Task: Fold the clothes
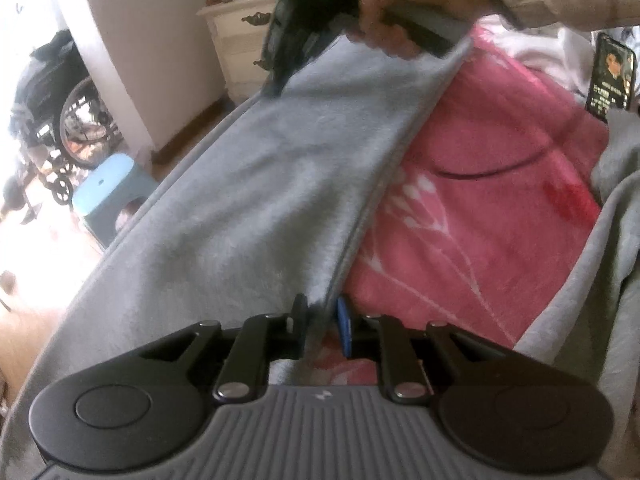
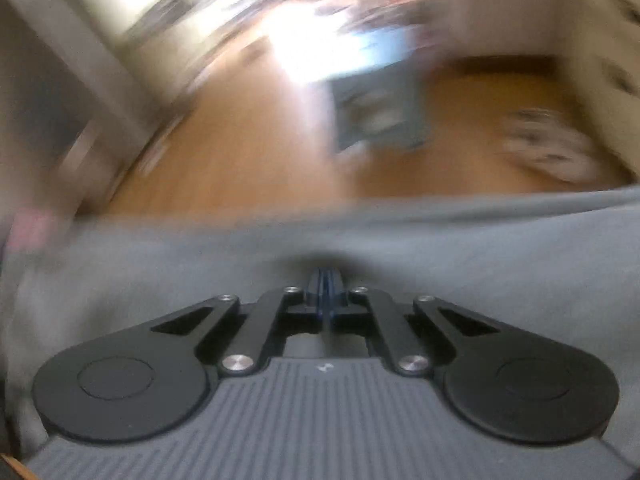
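A grey fleece garment (image 1: pixel 280 168) lies stretched along the bed over a pink flowered blanket (image 1: pixel 480 216). At the bottom of the left wrist view my left gripper (image 1: pixel 321 320) is shut on the garment's near edge, which runs up between its black and blue fingers. At the far end a hand (image 1: pixel 400 8) holds my right gripper (image 1: pixel 278 76) at the garment's far corner. In the blurred right wrist view my right gripper (image 2: pixel 325 280) has its fingers pressed together, and the grey garment (image 2: pixel 440 248) bunches around their tips.
A white dresser (image 1: pixel 240 40), a blue stool (image 1: pixel 104 192) and a wheelchair (image 1: pixel 60 92) stand on the wooden floor left of the bed. A phone (image 1: pixel 610 76) and a black cable (image 1: pixel 480 172) lie on the blanket. Light grey bedding (image 1: pixel 600 240) lies at the right.
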`<state>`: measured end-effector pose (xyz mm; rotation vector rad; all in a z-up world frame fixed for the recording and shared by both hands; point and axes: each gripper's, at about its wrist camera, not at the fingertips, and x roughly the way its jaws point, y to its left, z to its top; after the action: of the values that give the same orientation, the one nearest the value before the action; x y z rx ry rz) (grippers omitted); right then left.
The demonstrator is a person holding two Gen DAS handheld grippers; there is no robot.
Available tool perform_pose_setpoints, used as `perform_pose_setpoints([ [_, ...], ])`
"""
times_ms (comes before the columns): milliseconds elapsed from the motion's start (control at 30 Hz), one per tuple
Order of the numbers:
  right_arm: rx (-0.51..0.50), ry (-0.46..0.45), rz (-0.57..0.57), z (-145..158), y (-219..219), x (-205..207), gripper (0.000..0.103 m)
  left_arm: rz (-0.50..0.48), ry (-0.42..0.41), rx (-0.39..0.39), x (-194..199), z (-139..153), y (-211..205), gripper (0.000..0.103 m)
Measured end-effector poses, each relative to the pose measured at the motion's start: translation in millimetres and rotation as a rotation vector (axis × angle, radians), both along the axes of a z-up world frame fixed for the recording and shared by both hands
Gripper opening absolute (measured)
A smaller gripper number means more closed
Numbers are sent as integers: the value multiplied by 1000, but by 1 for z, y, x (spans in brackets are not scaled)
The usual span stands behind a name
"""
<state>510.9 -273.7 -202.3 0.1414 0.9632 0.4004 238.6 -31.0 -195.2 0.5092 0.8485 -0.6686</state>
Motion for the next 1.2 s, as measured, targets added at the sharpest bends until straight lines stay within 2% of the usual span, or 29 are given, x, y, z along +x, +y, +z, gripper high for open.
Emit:
perform_pose_setpoints([
  [33, -37, -13, -70, 2, -5, 7, 8, -2, 5, -4, 0, 0, 1, 16],
  [100, -53, -15, -74, 11, -12, 5, 8, -15, 6, -5, -3, 0, 4, 16],
  [200, 44, 43, 145, 16, 10, -15, 7, -25, 9, -12, -5, 0, 6, 18],
  [267, -6, 64, 215, 3, 24, -18, 8, -26, 12, -19, -5, 0, 8, 19],
  [300, -23, 73, 235, -3, 28, -18, 3, -24, 16, -24, -5, 0, 9, 19],
  [367, 40, 78, 69, -12, -3, 5, 0, -11, 29, -40, -2, 0, 11, 21],
  [433, -12, 46, -284, -12, -54, 24, 0, -1, 37, -52, -3, 1, 14, 21],
  [467, -20, 26, -383, -8, -73, 24, 4, 4, 40, -58, -3, 1, 15, 21],
  [500, -7, 18, -438, -4, -83, 19, 6, 9, 43, -63, -3, 1, 17, 21],
  [533, 24, 8, -441, 3, -87, 8, 6, 14, 45, -67, -3, 2, 18, 21],
  [600, 77, -3, -285, 10, -69, -25, 6, 19, 47, -72, -4, 3, 19, 21],
  [700, 128, 60, 52, 9, -20, -73, 7, 24, 52, -70, -5, 6, 21, 22],
  [733, 115, 74, 133, 5, -7, -93, 7, 29, 54, -72, -5, 7, 22, 22],
  [800, 24, 86, 134, 4, -2, -122, 7, 39, 58, -76, -7, 9, 24, 22],
  [833, 4, 95, 79, -2, -16, -131, 5, 47, 62, -77, -8, 11, 27, 22],
  [900, 80, 108, -115, -4, -67, -134, 1, 59, 67, -82, -12, 15, 33, 22],
  [933, 48, 102, -246, 0, -90, -138, 2, 67, 67, -86, -15, 18, 37, 22],
  [1000, -99, 44, -403, 17, -109, -148, 10, 84, 69, -91, -20, 24, 45, 22],
  [1067, -101, 7, -424, 33, -104, -159, 10, 113, 73, -77, -26, 29, 53, 22],
  [1133, -45, -18, -302, 37, -65, -169, 9, 152, 72, -59, -32, 35, 62, 22],
  [1200, -31, -28, -107, 31, -7, -165, 10, 211, 71, -41, -37, 40, 75, 22],
])
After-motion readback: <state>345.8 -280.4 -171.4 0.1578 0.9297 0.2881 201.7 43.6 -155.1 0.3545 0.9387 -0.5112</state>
